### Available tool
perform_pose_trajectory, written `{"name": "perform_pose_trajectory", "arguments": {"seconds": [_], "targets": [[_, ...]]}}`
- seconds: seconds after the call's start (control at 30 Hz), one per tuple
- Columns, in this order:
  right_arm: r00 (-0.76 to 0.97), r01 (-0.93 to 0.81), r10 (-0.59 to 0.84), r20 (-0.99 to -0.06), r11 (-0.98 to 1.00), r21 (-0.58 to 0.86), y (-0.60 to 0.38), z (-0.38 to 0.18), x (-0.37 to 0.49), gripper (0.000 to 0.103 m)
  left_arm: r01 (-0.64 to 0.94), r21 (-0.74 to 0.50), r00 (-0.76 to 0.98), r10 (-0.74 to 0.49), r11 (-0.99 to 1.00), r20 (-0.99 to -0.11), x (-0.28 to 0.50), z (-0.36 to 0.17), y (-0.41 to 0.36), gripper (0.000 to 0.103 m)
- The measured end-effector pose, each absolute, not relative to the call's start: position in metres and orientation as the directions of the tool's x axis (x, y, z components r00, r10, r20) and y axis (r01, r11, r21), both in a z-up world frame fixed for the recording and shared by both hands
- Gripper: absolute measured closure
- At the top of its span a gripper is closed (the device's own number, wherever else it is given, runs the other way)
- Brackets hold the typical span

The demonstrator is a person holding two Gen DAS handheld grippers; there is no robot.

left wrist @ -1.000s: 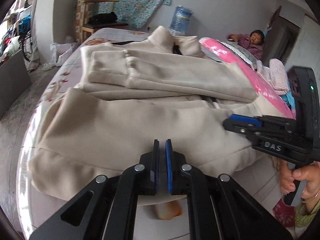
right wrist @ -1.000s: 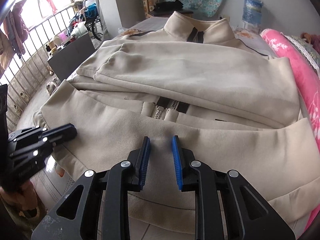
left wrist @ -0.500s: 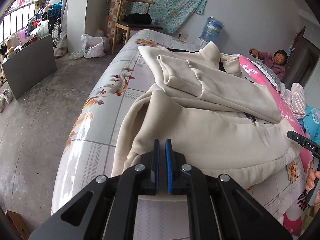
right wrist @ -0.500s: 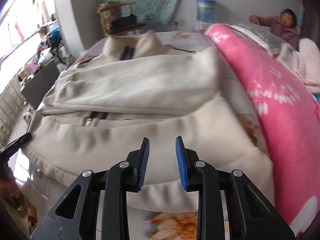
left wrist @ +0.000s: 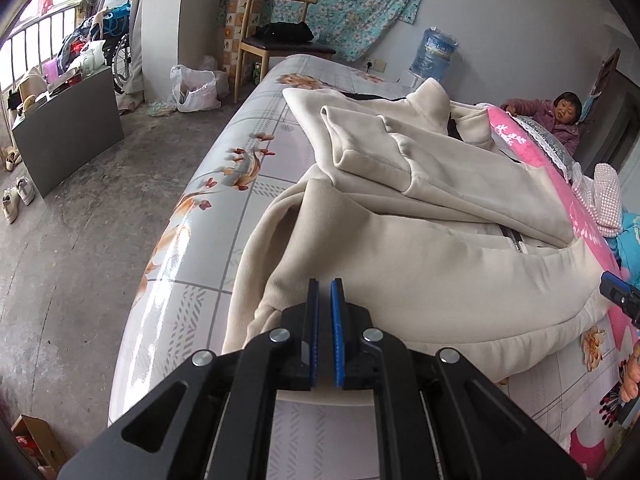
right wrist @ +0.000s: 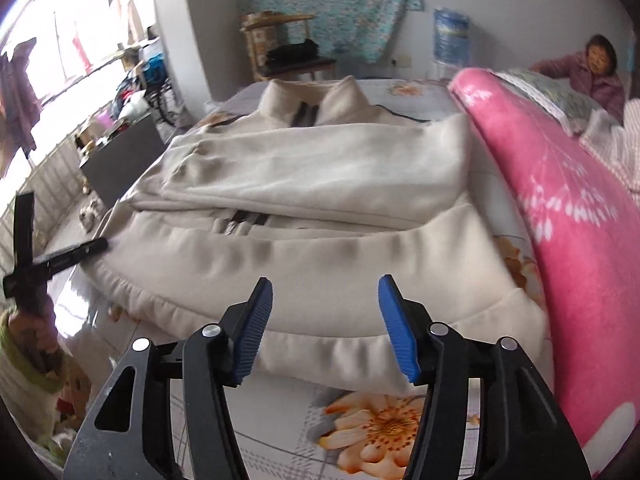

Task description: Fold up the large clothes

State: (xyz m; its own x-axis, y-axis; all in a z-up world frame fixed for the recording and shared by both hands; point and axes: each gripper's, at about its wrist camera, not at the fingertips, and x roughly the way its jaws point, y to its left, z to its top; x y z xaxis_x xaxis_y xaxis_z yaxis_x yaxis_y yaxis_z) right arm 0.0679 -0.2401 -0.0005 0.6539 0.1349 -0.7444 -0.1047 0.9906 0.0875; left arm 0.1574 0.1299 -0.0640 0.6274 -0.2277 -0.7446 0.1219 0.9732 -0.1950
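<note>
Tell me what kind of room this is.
Most likely a bedroom in a home: a bed with a floral sheet, a pink blanket alongside the cream jacket, and a wooden chair by the wall.

1. Cream jacket (left wrist: 420,264): thick matt fleece-like cloth, ribbed hem, metal zipper teeth.
2. Bed cover (left wrist: 224,208) under the jacket: smooth, glossy, floral print.
3. Pink blanket (right wrist: 568,216) right of the jacket: plush, matt.
4. Gripper pads (right wrist: 250,332): blue ribbed rubbery facing; arms matt black plastic, shiny metal rivets.
5. Chair (left wrist: 280,20) beyond the jacket: bare wood frame.
6. Floor (left wrist: 72,248) left of the jacket: rough, dull concrete.
</note>
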Motion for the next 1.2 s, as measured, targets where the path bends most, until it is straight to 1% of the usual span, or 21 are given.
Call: {"name": "perform_pose_trajectory", "arguments": {"seconds": [0.13,0.23,0.3,0.33,0.37,0.4,0.43,0.47,0.5,0.57,0.6,0.67,0.8,0.93,1.03,1.2], "targets": [[0.573,-0.125,0.086,-0.815,0.992,0.017,-0.225,-0.035,0.076,0.044,0.112,-0.175,0.619,-0.206,0.978,-0.758,0.159,-0.062,0.126,0.097],[0.592,-0.132,0.098,-0.800,0.991,0.023,-0.226,-0.028,0.069,0.042,0.100,-0.172,0.605,-0.197,0.980,-0.772,0.157,-0.056,0.127,0.097],[0.613,-0.134,0.097,-0.784,0.991,0.018,-0.228,-0.020,0.060,0.036,0.101,-0.180,0.602,-0.204,0.978,-0.772,0.150,-0.050,0.127,0.095],[0.624,-0.131,0.099,-0.775,0.991,0.021,-0.232,-0.015,0.055,0.035,0.104,-0.191,0.597,-0.215,0.976,-0.773,0.146,-0.047,0.128,0.090],[0.633,-0.120,0.098,-0.768,0.992,0.028,-0.238,-0.011,0.050,0.032,0.103,-0.209,0.590,-0.229,0.973,-0.775,0.141,-0.045,0.129,0.082],[0.640,-0.103,0.095,-0.763,0.994,0.037,-0.244,-0.008,0.049,0.029,0.102,-0.226,0.583,-0.242,0.969,-0.775,0.136,-0.044,0.131,0.077],[0.645,-0.082,0.096,-0.758,0.995,0.057,-0.253,-0.005,0.044,0.029,0.099,-0.245,0.578,-0.256,0.965,-0.775,0.130,-0.043,0.132,0.071],[0.646,-0.058,0.100,-0.757,0.995,0.083,-0.264,-0.004,0.041,0.029,0.092,-0.264,0.572,-0.268,0.960,-0.775,0.123,-0.042,0.134,0.066],[0.644,-0.028,0.108,-0.757,0.993,0.118,-0.276,-0.003,0.037,0.029,0.085,-0.282,0.567,-0.280,0.956,-0.775,0.117,-0.042,0.135,0.064],[0.637,0.021,0.142,-0.758,0.979,0.202,-0.298,-0.004,0.030,0.029,0.064,-0.336,0.547,-0.314,0.940,-0.776,0.106,-0.044,0.139,0.053],[0.633,0.047,0.163,-0.757,0.968,0.248,-0.310,-0.005,0.024,0.029,0.053,-0.361,0.535,-0.331,0.931,-0.777,0.102,-0.046,0.139,0.051],[0.625,0.089,0.194,-0.756,0.945,0.316,-0.327,-0.008,0.012,0.029,0.036,-0.409,0.511,-0.369,0.912,-0.776,0.095,-0.050,0.139,0.049],[0.615,0.143,0.220,-0.757,0.913,0.382,-0.347,-0.017,-0.003,0.029,-0.004,-0.485,0.491,-0.420,0.875,-0.763,0.089,-0.062,0.139,0.048],[0.629,0.160,0.227,-0.744,0.899,0.409,-0.354,-0.023,0.001,0.029,-0.045,-0.564,0.520,-0.462,0.825,-0.718,0.096,-0.065,0.146,0.047],[0.638,0.169,0.199,-0.744,0.906,0.388,-0.354,-0.022,0.010,0.029,-0.086,-0.623,0.544,-0.487,0.777,-0.683,0.103,-0.070,0.154,0.047],[0.647,0.203,0.173,-0.743,0.900,0.386,-0.357,-0.019,0.013,0.029,-0.131,-0.649,0.576,-0.475,0.749,-0.665,0.111,-0.070,0.158,0.047]]}}
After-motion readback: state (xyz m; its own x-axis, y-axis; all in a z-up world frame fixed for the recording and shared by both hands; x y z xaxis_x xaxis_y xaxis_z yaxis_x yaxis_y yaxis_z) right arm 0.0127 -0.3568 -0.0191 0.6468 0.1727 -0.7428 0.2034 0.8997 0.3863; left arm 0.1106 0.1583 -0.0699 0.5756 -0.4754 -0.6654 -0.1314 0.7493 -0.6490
